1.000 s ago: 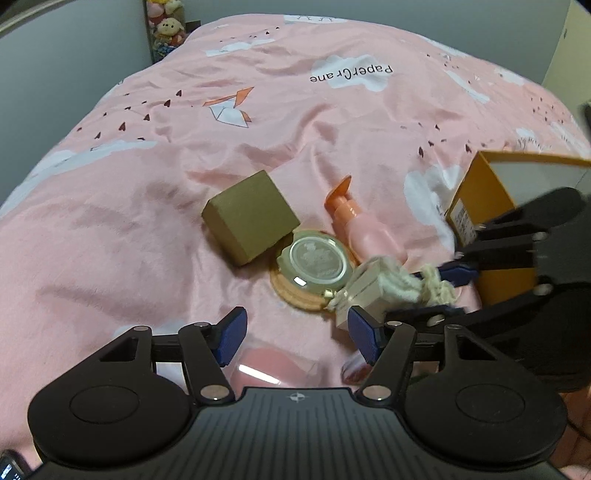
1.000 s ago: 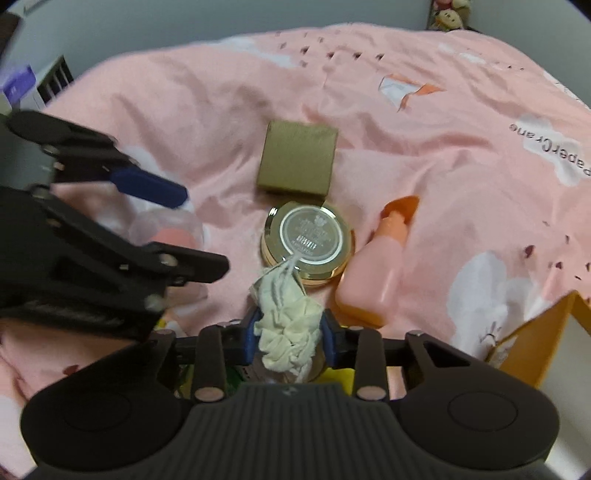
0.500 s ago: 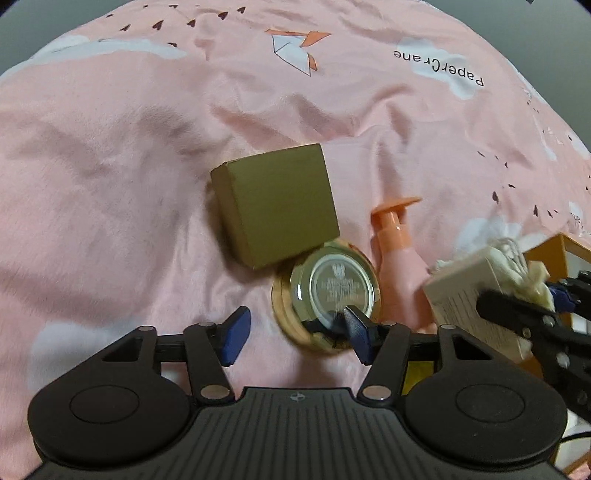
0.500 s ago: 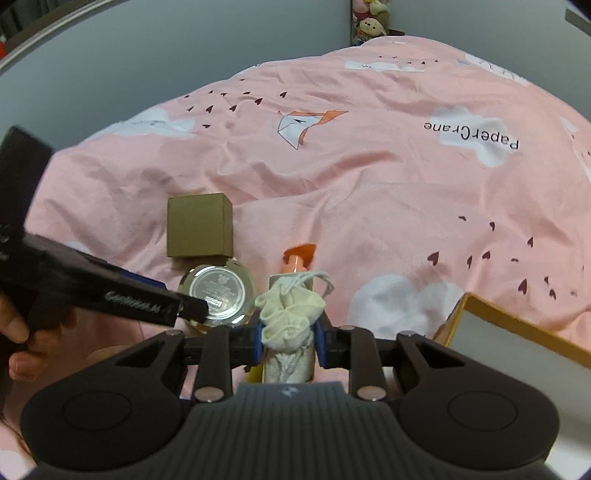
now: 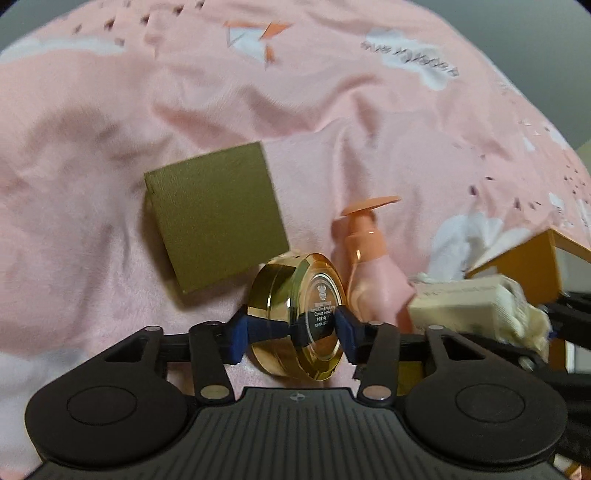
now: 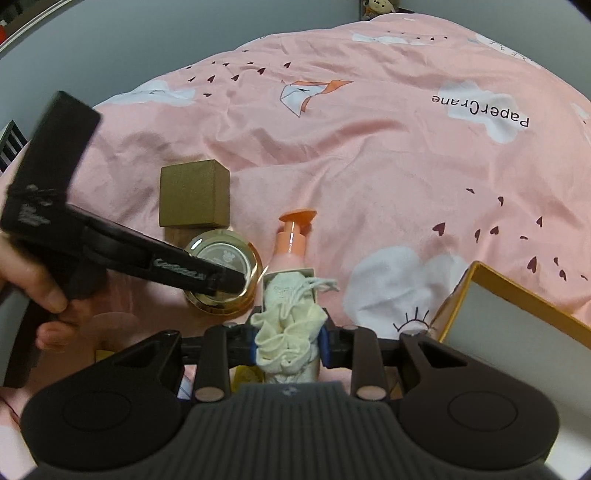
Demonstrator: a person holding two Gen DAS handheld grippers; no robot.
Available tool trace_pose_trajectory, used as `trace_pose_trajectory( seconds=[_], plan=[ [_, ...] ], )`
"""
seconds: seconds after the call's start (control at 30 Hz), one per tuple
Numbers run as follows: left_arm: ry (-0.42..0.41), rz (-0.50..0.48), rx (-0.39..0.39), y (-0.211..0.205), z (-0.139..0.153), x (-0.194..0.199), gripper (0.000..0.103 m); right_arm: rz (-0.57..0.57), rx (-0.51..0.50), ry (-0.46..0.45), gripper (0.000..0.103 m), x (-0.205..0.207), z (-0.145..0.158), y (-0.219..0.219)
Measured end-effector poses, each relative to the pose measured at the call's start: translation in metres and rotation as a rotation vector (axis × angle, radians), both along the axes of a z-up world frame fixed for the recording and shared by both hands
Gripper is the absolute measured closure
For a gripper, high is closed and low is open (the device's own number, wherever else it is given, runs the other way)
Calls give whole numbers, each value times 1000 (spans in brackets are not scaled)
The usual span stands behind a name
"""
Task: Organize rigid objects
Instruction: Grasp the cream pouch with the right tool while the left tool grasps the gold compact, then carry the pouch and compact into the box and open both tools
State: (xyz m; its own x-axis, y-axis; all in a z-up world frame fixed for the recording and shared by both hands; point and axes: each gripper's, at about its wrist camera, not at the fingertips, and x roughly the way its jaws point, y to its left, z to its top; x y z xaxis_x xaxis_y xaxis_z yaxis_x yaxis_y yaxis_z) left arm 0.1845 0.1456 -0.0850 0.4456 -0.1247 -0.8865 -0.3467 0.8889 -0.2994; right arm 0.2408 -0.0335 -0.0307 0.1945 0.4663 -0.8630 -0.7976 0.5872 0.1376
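Observation:
My left gripper (image 5: 291, 334) is shut on a round gold compact (image 5: 295, 314), tilted up on its edge; it also shows in the right wrist view (image 6: 223, 271). My right gripper (image 6: 288, 345) is shut on a cream box wrapped in a drawstring pouch (image 6: 290, 325), also seen at the right of the left wrist view (image 5: 469, 308). A gold-brown cube box (image 5: 216, 218) and a pink pump bottle (image 5: 369, 266) lie on the pink bedspread just beyond the compact.
An open orange box with a white inside (image 6: 517, 314) stands at the right, also in the left wrist view (image 5: 524, 266). The pink bedspread (image 6: 369, 147) stretches far back. Plush toys (image 6: 376, 5) sit at the far edge.
My left gripper has closed on the gold compact and tipped it up on edge. My right gripper has moved toward the orange box with the pouch-wrapped box still held.

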Motion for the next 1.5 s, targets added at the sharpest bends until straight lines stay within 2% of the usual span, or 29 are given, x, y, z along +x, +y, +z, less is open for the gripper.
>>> trace_pose_trajectory(
  seconds=[0.17,0.3,0.43,0.53,0.77,0.9,1.0,1.17,1.33,1.5],
  plan=[
    [-96,-12,-13,-6,17,-24,71,-23,25,3,76,-2,2,-3],
    [-178,-8,28,-19,37,-48,72,-67,68,7,77,-8,10,-14],
    [-254,2,25,-35,58,-67,72,-105,154,17,77,-22,27,-30],
    [-322,-35,27,-52,76,-81,72,-142,213,-2,77,-34,43,-46],
    [-421,-131,-53,-90,103,-91,72,-330,358,-52,77,-60,82,-110],
    [-453,-233,-109,-122,114,-84,72,-429,359,-112,77,-68,98,-149],
    [-451,-309,-114,-149,114,-74,72,-494,318,-132,77,-66,101,-178],
    [-349,-422,-107,-189,94,-46,72,-583,226,-106,77,-57,82,-211],
    [-243,-499,-18,-216,72,-33,72,-633,166,-43,77,-48,53,-229],
    [-170,-546,16,-227,58,-24,72,-636,114,-13,77,-43,32,-234]
  ],
)
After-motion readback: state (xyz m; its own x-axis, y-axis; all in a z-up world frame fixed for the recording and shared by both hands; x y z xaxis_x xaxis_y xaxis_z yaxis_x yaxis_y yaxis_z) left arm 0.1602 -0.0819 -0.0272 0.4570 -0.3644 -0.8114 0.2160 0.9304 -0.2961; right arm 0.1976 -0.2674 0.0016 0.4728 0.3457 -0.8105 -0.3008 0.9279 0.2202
